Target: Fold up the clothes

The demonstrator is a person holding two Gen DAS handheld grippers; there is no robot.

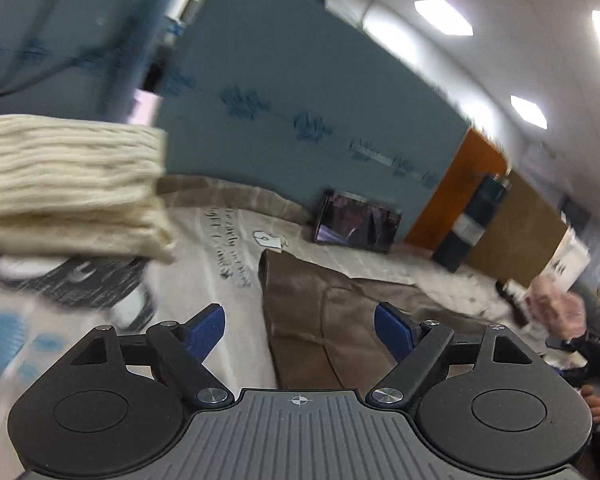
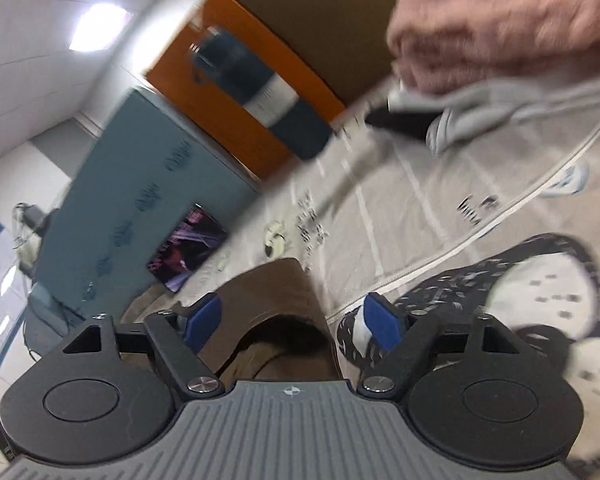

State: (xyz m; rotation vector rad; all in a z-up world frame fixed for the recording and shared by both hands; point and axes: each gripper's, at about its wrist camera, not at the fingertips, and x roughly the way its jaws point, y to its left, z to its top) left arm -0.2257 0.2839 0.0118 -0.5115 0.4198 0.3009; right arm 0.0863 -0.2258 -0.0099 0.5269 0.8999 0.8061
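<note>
A brown garment (image 1: 340, 312) lies folded on the printed bedsheet (image 1: 228, 248), just ahead of my left gripper (image 1: 299, 326). That gripper is open, its blue pads (image 1: 206, 328) wide apart and touching no cloth. In the right wrist view the same brown garment (image 2: 276, 292) runs under and between the fingers of my right gripper (image 2: 296, 322). This gripper is open too, and its pads (image 2: 380, 322) stand clear of the fabric. Both pictures are blurred by motion.
A stack of cream knitwear (image 1: 68, 192) sits at the left. Pink knitwear (image 2: 500, 20) rests on a grey garment (image 2: 500, 108) at the upper right. A tablet (image 1: 356, 224) and a dark bottle (image 1: 472, 220) stand against the headboard. A person's hand (image 1: 556, 312) shows at the right edge.
</note>
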